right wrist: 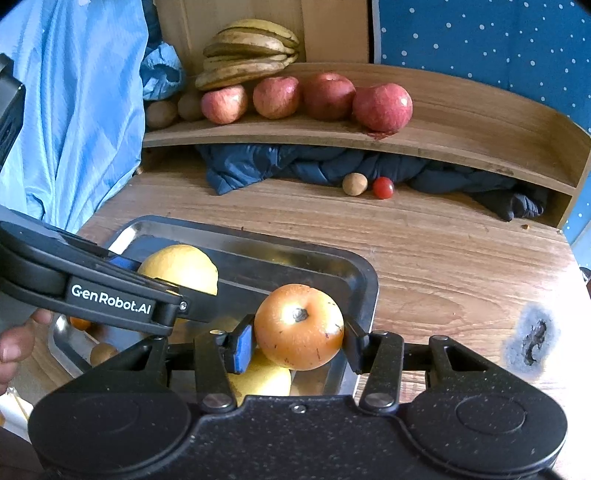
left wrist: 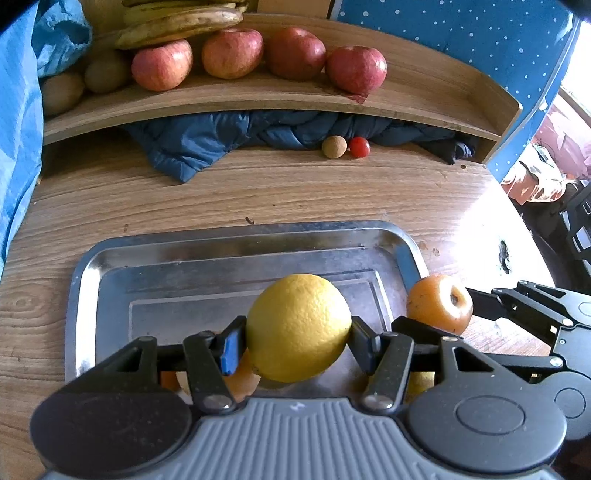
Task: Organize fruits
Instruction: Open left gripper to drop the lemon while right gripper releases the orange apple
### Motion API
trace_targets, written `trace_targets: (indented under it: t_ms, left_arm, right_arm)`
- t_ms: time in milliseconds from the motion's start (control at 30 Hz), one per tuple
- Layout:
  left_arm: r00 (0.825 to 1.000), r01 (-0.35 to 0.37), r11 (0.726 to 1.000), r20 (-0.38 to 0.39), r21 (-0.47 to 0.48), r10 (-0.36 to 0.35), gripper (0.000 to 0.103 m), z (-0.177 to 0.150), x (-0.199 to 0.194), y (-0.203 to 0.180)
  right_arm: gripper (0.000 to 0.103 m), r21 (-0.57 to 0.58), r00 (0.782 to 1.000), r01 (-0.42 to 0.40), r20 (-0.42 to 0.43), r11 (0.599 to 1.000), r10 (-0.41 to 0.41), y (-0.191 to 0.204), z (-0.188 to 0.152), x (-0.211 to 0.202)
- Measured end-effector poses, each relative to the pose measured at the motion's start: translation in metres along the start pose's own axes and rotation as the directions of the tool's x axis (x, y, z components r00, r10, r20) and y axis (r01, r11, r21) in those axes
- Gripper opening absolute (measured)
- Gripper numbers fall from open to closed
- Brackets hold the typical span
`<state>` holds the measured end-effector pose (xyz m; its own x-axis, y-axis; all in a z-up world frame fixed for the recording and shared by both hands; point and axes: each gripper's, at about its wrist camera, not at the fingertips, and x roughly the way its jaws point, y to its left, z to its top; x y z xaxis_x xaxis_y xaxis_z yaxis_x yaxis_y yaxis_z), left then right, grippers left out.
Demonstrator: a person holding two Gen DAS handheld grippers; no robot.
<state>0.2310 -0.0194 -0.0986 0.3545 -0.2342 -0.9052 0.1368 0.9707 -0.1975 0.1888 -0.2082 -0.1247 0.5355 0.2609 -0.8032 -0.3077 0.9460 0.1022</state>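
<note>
Left gripper was clamped on a large round yellow citrus fruit, pads pressed against both of its sides, jaws about half spread. The fruit was held above a rectangular stainless-steel tray lying on the wood-grain counter.

Right gripper was closed on a round orange persimmon-like fruit, dark calyx facing the camera, jaws set narrower than the left pair. It was held over the tray's right edge. In the left wrist view the same orange fruit appeared just right of the tray rim.

Tray contents, partly hidden by the grippers: another yellow fruit beneath the right gripper, and small orange fruits near the tray's left end. Count could not be told.

A hand showed at the left edge of the right wrist view.

Raised curved wooden shelf at the back of the counter carried four red apples in a row, a bunch of brown-spotted yellow bananas behind them, and brown kiwis at the left end. Under the shelf lay a crumpled dark-blue padded jacket; just in front of it a small tan round fruit sat touching or nearly touching a small red cherry tomato.
</note>
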Motion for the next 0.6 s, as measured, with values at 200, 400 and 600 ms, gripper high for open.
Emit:
trace_targets:
  t_ms: [200,400,600]
  left_arm:
    - [1.0,0.007,1.0,-0.016,0.003,-0.007,0.062,0.003,0.007,-0.001]
    - [0.999,0.009,1.0,-0.039,-0.002,-0.01,0.062,0.007,0.015,0.001]
    - [0.998,0.013,1.0,-0.059,-0.003,-0.013,0.063,0.012,0.022,0.004]
  right_arm:
    - [0.05,0.012,1.0,0.0,-0.011,1.0,0.0,-0.004,-0.001,0.005]
    - [0.05,0.02,1.0,-0.001,-0.022,1.0,0.002,-0.005,0.002,0.01]
    - [0.05,0.014,0.999,-0.011,-0.036,1.0,0.012,-0.006,0.006,0.016]
